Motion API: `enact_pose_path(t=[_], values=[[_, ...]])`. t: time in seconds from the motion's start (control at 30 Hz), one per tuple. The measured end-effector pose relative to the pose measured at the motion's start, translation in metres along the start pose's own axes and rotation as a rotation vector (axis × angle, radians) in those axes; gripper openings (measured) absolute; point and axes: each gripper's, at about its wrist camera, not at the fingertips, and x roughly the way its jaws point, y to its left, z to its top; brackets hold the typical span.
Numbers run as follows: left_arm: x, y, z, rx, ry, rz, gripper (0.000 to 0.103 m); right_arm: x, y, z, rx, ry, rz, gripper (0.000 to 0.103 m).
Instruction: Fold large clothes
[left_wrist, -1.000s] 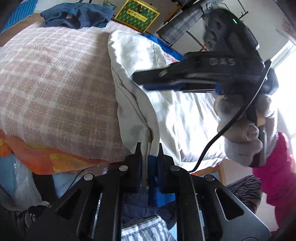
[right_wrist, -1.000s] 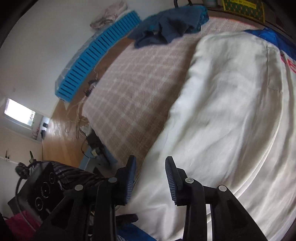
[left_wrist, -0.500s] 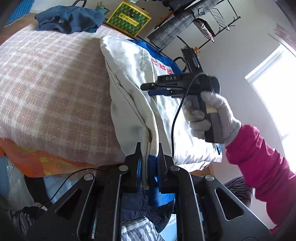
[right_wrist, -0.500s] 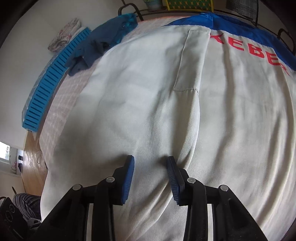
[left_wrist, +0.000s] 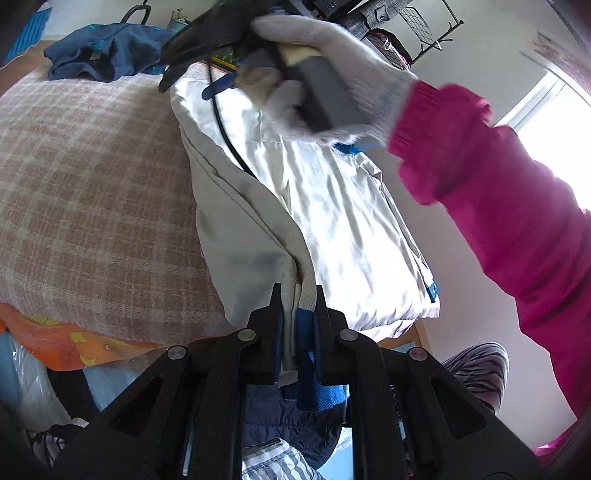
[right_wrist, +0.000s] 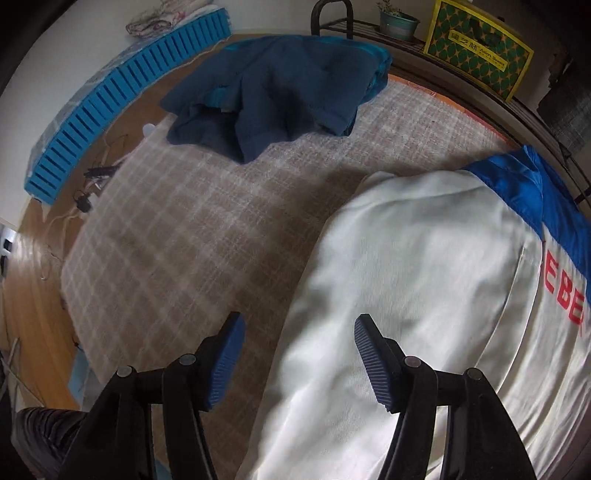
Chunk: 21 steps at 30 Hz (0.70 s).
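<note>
A cream jacket (left_wrist: 332, 221) with blue trim and red letters lies on the checked bed cover (left_wrist: 92, 177); it also shows in the right wrist view (right_wrist: 424, 295). My left gripper (left_wrist: 295, 299) is shut on the jacket's near hem at the bed's edge. My right gripper (right_wrist: 299, 332) is open and empty, held above the jacket's left edge and the cover. In the left wrist view it (left_wrist: 192, 70) hovers over the jacket's far end, held by a gloved hand.
A dark blue garment (right_wrist: 273, 96) lies crumpled at the far end of the bed cover (right_wrist: 184, 236). A blue slatted panel (right_wrist: 110, 107) lies on the wooden floor at the left. A yellow-green box (right_wrist: 480, 62) stands behind the bed.
My right gripper has opened wider and swung from over the jacket's middle toward its far left edge. My left gripper stays shut on the hem.
</note>
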Motion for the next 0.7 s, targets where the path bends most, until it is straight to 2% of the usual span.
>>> enact_pose_path(t=[0.17, 0.2, 0.27, 0.3, 0.33, 0.4, 0.47, 0.7], values=[[0.001, 0.004, 0.001, -0.003, 0.002, 0.009, 0.011, 0.034, -0.003, 0.009, 0.017, 0.061, -0.088, 0.052], [0.002, 0.003, 0.001, -0.001, 0.002, 0.01, 0.011, 0.036, -0.004, 0.007, 0.017, 0.063, -0.1, 0.04], [0.002, 0.002, 0.001, -0.003, 0.004, 0.012, 0.011, 0.033, -0.008, 0.004, 0.018, 0.04, -0.095, 0.031], [0.003, 0.0, 0.001, -0.001, 0.004, 0.014, 0.011, 0.031, -0.011, 0.002, 0.018, 0.029, -0.097, 0.014], [0.002, -0.004, 0.001, 0.004, 0.004, 0.018, 0.011, 0.028, -0.017, 0.001, 0.03, 0.019, -0.072, 0.006], [0.002, -0.011, 0.001, 0.019, 0.003, 0.028, 0.011, 0.018, -0.031, -0.003, 0.089, -0.017, 0.016, 0.003], [0.002, -0.021, 0.001, 0.048, 0.002, 0.036, 0.011, 0.003, -0.048, -0.009, 0.151, -0.081, 0.127, 0.002], [0.009, -0.072, 0.0, 0.195, 0.018, 0.07, 0.011, -0.046, -0.125, -0.05, 0.345, -0.281, 0.403, 0.002]])
